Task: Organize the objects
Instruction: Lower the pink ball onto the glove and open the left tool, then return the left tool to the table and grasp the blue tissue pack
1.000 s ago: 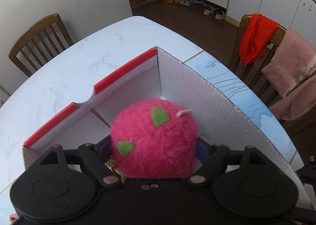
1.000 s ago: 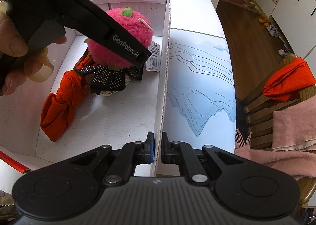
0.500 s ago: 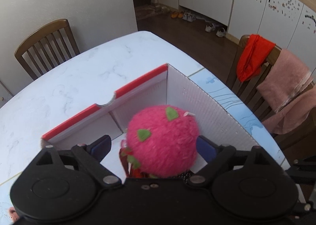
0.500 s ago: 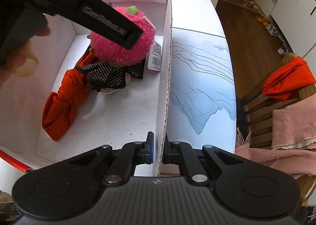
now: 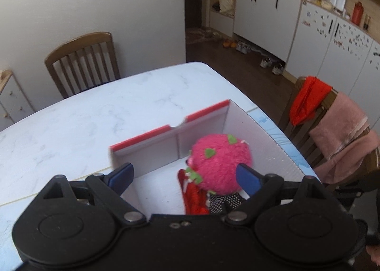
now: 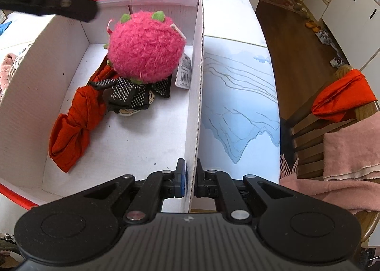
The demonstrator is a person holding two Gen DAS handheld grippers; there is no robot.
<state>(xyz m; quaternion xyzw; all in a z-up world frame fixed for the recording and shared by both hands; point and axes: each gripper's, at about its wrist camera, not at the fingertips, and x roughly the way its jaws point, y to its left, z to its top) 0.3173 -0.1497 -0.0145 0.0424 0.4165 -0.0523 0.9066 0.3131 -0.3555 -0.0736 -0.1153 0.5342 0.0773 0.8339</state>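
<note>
Pink plush toy (image 6: 146, 46) inside white box (image 6: 28, 95), near its right wall; right gripper (image 6: 188, 177) jaws clamped on that wall's rim; left gripper (image 5: 187, 177) jaws apart, empty, above box.

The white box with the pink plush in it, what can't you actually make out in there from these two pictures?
- Under the pink plush, right wrist view: the plush itself covers what it rests on.
- Label print: too small to read.
- Pale round thing: mostly hidden by the black dotted gloves.
- Box floor, left wrist view: the left gripper body cuts off the near part.
- Red cloth: its folds hide its shape.
</note>
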